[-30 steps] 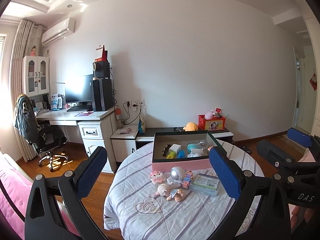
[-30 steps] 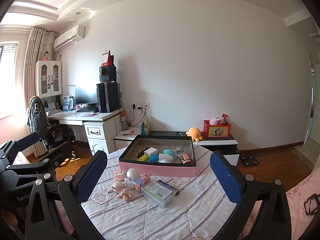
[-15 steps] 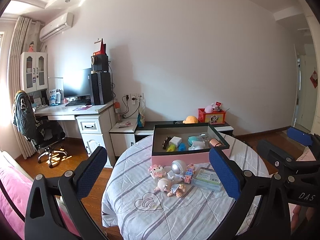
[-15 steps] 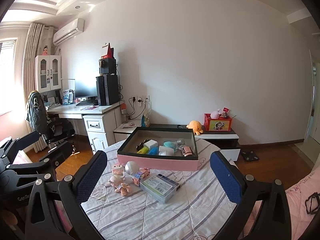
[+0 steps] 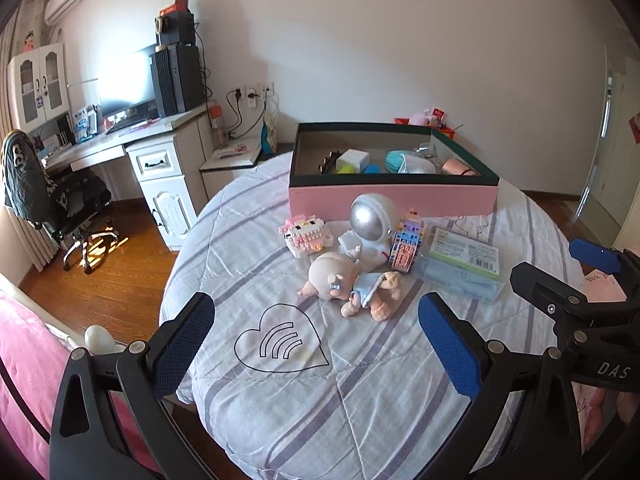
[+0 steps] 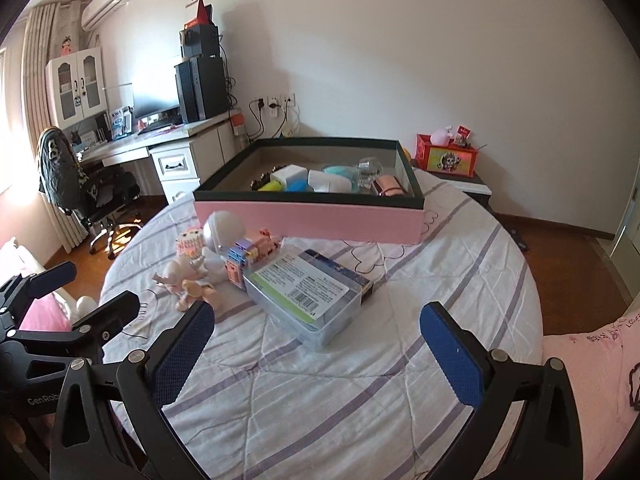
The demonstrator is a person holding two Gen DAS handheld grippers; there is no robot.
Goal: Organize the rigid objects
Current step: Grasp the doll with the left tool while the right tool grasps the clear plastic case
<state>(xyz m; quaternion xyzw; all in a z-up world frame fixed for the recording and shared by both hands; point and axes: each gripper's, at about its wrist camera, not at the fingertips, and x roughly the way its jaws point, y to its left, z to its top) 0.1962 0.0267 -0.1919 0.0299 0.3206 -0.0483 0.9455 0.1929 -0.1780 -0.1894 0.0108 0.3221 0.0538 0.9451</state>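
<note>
Round table (image 5: 280,412) under a striped quilt, with a cluster of loose toys at its middle: a baby doll (image 5: 352,284) lying on its side, a silver-helmeted astronaut figure (image 5: 370,224), a pink block cat (image 5: 306,234), a block figure (image 5: 406,242) and, to the right, a clear plastic case (image 6: 306,290). Behind them, at the far side, stands the pink storage box (image 5: 394,196), already holding several small items. Likely hazard: the toys touch or lean on one another, so lifting one may topple its neighbours, and the soft quilt gives poor footing; the smooth case may slip between the pads. Left claw (image 5: 316,348) is spread wide, empty, touching nothing, poised near the doll. Right claw (image 6: 316,352) is likewise wide apart and empty, hovering just near the case.
</note>
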